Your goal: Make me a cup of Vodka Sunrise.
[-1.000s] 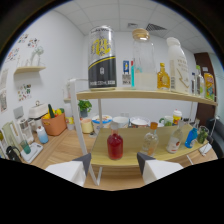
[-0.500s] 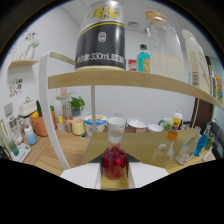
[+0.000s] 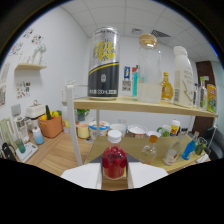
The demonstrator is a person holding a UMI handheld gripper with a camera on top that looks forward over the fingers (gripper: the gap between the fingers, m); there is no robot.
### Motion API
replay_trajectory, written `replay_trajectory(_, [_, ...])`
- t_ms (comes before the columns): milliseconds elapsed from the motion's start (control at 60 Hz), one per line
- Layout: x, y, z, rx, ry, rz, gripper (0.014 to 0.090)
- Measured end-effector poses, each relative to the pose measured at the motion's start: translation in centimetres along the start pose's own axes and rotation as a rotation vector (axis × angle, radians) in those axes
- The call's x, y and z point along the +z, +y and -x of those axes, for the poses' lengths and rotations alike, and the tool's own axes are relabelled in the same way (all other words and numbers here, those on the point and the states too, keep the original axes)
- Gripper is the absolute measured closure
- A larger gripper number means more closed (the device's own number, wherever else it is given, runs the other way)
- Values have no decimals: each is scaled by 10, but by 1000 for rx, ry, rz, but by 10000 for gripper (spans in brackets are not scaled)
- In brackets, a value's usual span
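A small bottle of red liquid with a white cap sits between my two white fingers, and both press on its sides. My gripper is shut on it, and it sits in front of the lower level of a wooden shelf. On the upper board stand a large black and yellow can, a tall clear bottle with a wooden lid, a small yellow bottle and a white bottle.
Beyond the fingers, under the board, stand cups and bowls, a small clear bottle and a blue bottle. A white shelf post rises left of the red bottle. An orange basket sits on the wooden table further left.
My fingers came up around the red bottle and shut on it. Since then the view has pulled back from the shelf with the bottle staying between the fingers.
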Motion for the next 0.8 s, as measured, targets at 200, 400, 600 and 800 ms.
replay_trajectory(200, [-36, 24, -31, 61, 7, 29, 705])
replay_trajectory(400, [-51, 64, -64, 347, -34, 106, 704])
replay_trajectory(600, [-52, 51, -72, 962, -160, 90, 705])
replay_trajectory(800, [-47, 37, -83, 1448, -266, 37, 705])
